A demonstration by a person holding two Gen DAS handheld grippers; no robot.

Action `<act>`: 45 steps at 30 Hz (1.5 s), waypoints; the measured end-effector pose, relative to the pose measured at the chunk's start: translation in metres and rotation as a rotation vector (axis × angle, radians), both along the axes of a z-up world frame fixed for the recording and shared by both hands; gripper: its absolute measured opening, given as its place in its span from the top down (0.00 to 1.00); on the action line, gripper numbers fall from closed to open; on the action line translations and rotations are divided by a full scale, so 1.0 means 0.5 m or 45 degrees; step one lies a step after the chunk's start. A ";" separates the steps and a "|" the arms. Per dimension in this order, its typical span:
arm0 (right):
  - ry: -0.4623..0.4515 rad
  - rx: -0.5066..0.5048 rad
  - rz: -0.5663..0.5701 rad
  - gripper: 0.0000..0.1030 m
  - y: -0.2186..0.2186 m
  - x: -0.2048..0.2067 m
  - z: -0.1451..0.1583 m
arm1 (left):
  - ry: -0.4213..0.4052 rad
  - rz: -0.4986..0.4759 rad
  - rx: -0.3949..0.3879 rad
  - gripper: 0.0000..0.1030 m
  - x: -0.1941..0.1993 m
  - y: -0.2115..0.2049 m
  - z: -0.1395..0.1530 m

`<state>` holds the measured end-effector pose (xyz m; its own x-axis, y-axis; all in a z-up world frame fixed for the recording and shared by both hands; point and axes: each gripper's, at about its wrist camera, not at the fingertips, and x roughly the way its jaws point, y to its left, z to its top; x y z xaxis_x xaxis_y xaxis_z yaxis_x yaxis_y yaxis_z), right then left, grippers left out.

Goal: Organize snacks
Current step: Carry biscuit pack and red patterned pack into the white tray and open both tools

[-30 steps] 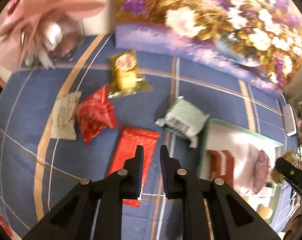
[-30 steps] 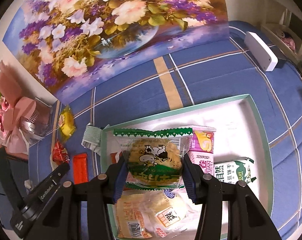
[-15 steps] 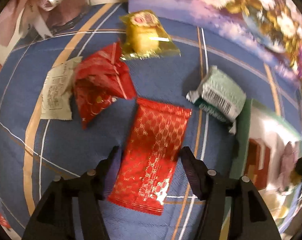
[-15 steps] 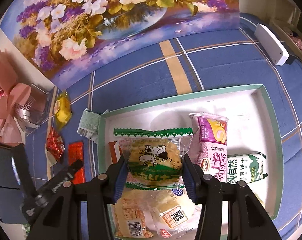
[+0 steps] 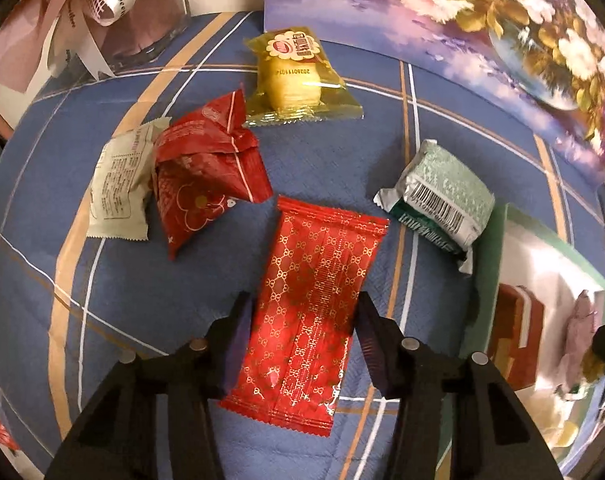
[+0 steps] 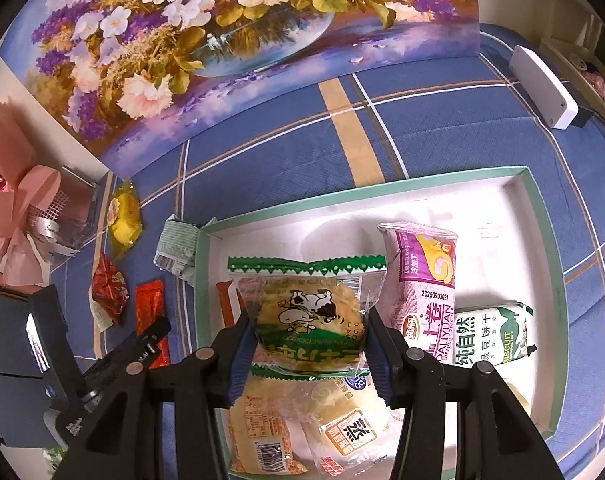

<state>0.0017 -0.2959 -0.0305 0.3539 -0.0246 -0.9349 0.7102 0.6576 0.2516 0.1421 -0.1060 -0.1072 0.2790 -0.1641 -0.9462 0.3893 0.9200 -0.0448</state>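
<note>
Blue cloth [image 5: 326, 152] with white and tan lines covers the surface, and a big flower painting [image 6: 230, 40] leans at the back. A pink gift bundle [image 5: 102, 8] with ribbon sits in the far left corner, and a white box-shaped gadget [image 6: 542, 88] lies off to the right.

The left claw [image 5: 302, 332] points down over a flat red packet [image 5: 314, 300]. The packet lies right between its two fingers. The long side of the packet runs away from the claw, the same way the fingers point, so the claw squeezes it across its short side. The jaws have just been closing in, and the pads now look to be touching the packet's edges, though it is hard to be sure the squeeze is tight. The packet lies flat on the cloth.

Close by are a puffy red packet [image 5: 206, 184], a pale packet [image 5: 122, 188], a yellow packet [image 5: 298, 76] and a green packet [image 5: 442, 200].

The white tray with a green rim [image 6: 542, 240] sits to the right of the left claw, just past the green packet. So the red packet probably has to go up and to the right.

The right claw [image 6: 308, 328] is shut tight on a clear cow-picture snack [image 6: 306, 312], holding it above other snacks in the tray. The left claw is much nearer to the red packet.
</note>
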 end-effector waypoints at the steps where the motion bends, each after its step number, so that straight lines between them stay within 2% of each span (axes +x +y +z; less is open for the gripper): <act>1: -0.002 -0.001 0.003 0.49 0.000 0.000 0.001 | 0.004 0.004 -0.014 0.50 0.001 0.004 0.004; 6: -0.006 -0.003 0.006 0.49 -0.001 0.000 0.008 | -0.015 0.001 -0.067 0.50 0.005 0.015 0.043; 13: -0.031 -0.010 0.006 0.49 -0.004 -0.004 0.027 | -0.101 -0.027 -0.144 0.50 -0.007 0.021 0.122; 17: -0.042 -0.015 -0.055 0.49 -0.029 -0.029 0.037 | -0.169 -0.091 -0.176 0.50 -0.032 -0.004 0.163; 20: -0.008 -0.042 -0.139 0.49 -0.057 -0.056 0.038 | -0.193 -0.158 -0.182 0.50 -0.056 -0.042 0.178; 27: 0.029 -0.039 -0.317 0.49 -0.132 -0.132 0.024 | -0.221 -0.364 -0.153 0.50 -0.149 -0.143 0.177; 33: 0.069 -0.038 -0.381 0.49 -0.167 -0.166 0.006 | -0.221 -0.505 -0.100 0.50 -0.212 -0.220 0.157; 37: 0.076 -0.015 -0.368 0.49 -0.169 -0.164 -0.012 | -0.179 -0.541 -0.078 0.50 -0.226 -0.248 0.132; 45: 0.106 0.006 -0.350 0.49 -0.168 -0.152 -0.045 | -0.146 -0.536 -0.012 0.50 -0.230 -0.260 0.087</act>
